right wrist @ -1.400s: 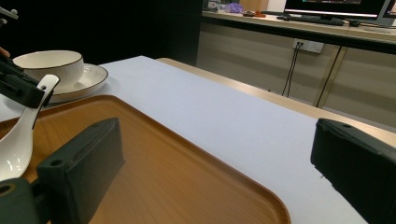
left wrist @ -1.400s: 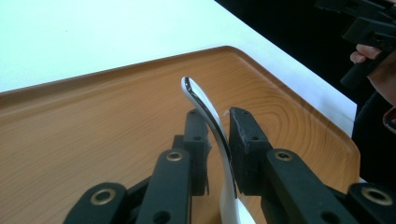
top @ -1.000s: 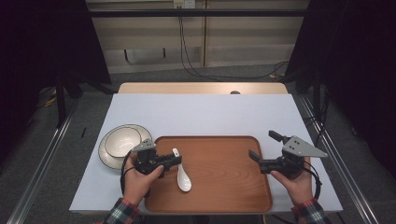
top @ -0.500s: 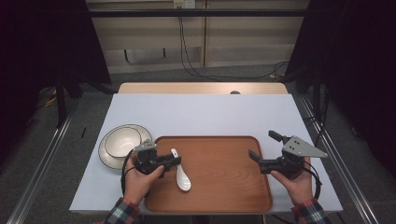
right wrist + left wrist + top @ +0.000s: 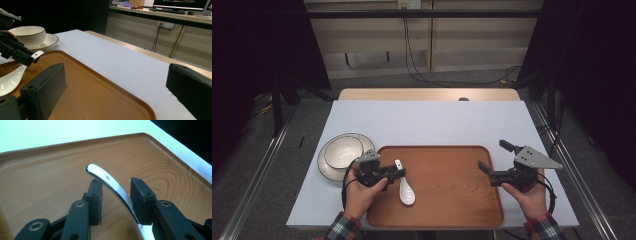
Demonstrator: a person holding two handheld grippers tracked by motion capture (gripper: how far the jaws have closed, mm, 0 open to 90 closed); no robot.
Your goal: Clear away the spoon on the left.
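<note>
A white ceramic spoon [image 5: 406, 190] lies on the left part of a wooden tray [image 5: 447, 185], its handle pointing away from me. My left gripper [image 5: 398, 172] is open with its jaws on either side of the spoon handle [image 5: 110, 182]. One jaw touches the handle and a gap shows at the other. My right gripper [image 5: 493, 156] hangs wide open above the tray's right edge with nothing between its jaws. In the right gripper view the spoon [image 5: 10, 80] and the left gripper [image 5: 15, 50] appear at the far left.
A white bowl [image 5: 343, 151] sits on a white plate [image 5: 328, 167] just left of the tray, close to my left hand. A pale sheet [image 5: 432, 125] covers the table, and beyond its far edge lies a wooden strip [image 5: 427, 94].
</note>
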